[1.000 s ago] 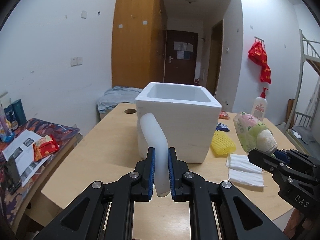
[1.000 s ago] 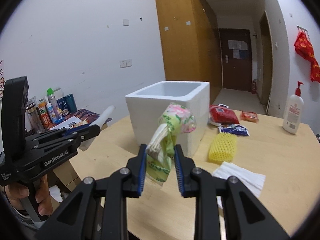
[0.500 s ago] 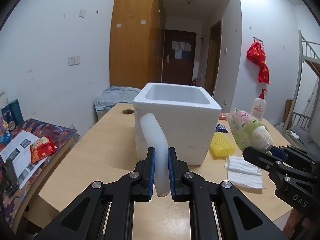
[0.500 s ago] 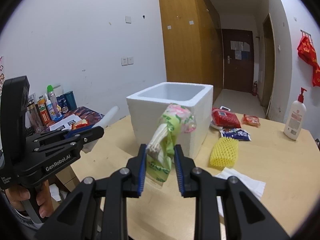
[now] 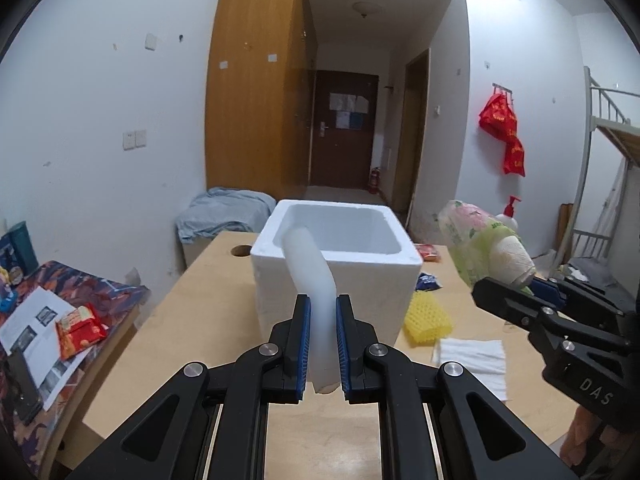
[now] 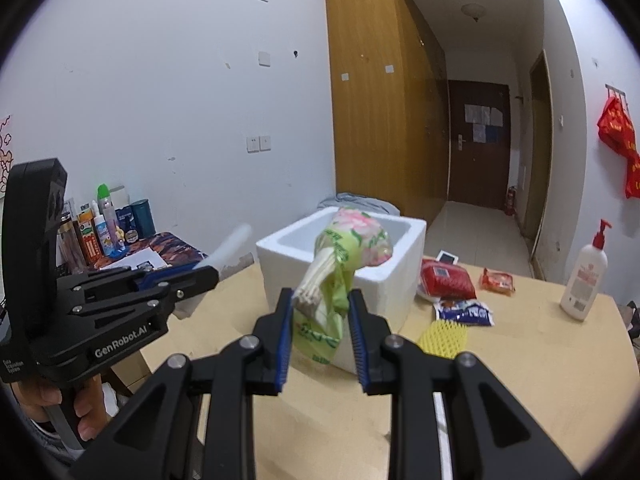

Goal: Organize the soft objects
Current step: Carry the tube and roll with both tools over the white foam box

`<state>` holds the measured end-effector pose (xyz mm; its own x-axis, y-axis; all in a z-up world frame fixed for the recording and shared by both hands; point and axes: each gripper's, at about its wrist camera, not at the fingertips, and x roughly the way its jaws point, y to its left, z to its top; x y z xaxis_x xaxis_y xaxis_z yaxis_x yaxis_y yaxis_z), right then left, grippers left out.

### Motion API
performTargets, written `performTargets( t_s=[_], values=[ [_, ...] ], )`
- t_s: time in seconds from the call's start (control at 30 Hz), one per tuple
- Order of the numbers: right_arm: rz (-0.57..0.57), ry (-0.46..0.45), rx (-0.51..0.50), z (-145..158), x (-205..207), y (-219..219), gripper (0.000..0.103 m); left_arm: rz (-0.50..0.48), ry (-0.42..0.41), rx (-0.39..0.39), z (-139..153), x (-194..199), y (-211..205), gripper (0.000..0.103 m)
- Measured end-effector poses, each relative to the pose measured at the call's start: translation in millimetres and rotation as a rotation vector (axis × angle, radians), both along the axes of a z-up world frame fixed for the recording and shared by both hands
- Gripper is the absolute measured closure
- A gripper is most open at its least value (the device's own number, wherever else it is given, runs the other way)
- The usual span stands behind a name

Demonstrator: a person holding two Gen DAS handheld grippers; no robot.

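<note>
My left gripper (image 5: 322, 344) is shut on a bent white foam tube (image 5: 310, 272), whose far end reaches over the near rim of the white foam box (image 5: 336, 276). My right gripper (image 6: 320, 332) is shut on a green and pink plastic bag (image 6: 352, 240) with white stalks showing at its neck; the bag's top hangs level with the foam box (image 6: 400, 276) rim. In the left wrist view the right gripper (image 5: 516, 292) and its bag (image 5: 480, 240) are right of the box. In the right wrist view the left gripper (image 6: 200, 272) holds the tube (image 6: 232, 244) left of the box.
On the wooden table (image 6: 540, 360) lie a yellow foam net (image 5: 427, 316), white tissues (image 5: 472, 358), red and blue snack packets (image 6: 448, 280) and a lotion pump bottle (image 6: 584, 280). A side table (image 5: 48, 312) at the left holds papers, a snack and bottles.
Both grippers have risen with their loads. The box's opening now shows from above, and the tube's tip and the bag's top stand at rim height.
</note>
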<state>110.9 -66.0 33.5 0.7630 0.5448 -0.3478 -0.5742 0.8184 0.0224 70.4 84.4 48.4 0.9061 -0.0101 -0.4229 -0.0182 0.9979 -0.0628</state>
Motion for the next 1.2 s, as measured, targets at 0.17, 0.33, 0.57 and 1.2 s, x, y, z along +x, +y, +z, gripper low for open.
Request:
performTargets(
  t_s=[0.17, 0.33, 0.57, 1.2],
  values=[
    [0.005, -0.005, 0.002, 0.4, 1.3, 0.6, 0.073, 0.000, -0.010, 0.008, 3.2, 0.6, -1.1, 0.090],
    [0.000, -0.001, 0.002, 2.0, 3.4, 1.1, 0.073, -0.006, -0.016, 0.015, 6.8, 1.7, -3.7, 0.090],
    [-0.003, -0.008, 0.005, 9.8, 8.6, 5.9, 0.073, -0.013, -0.024, 0.023, 13.5, 10.5, -3.6, 0.090],
    [-0.019, 0.017, 0.013, 17.0, 60.2, 13.7, 0.073, -0.024, -0.012, 0.014, 23.6, 71.9, 5.7, 0.090]
  ],
)
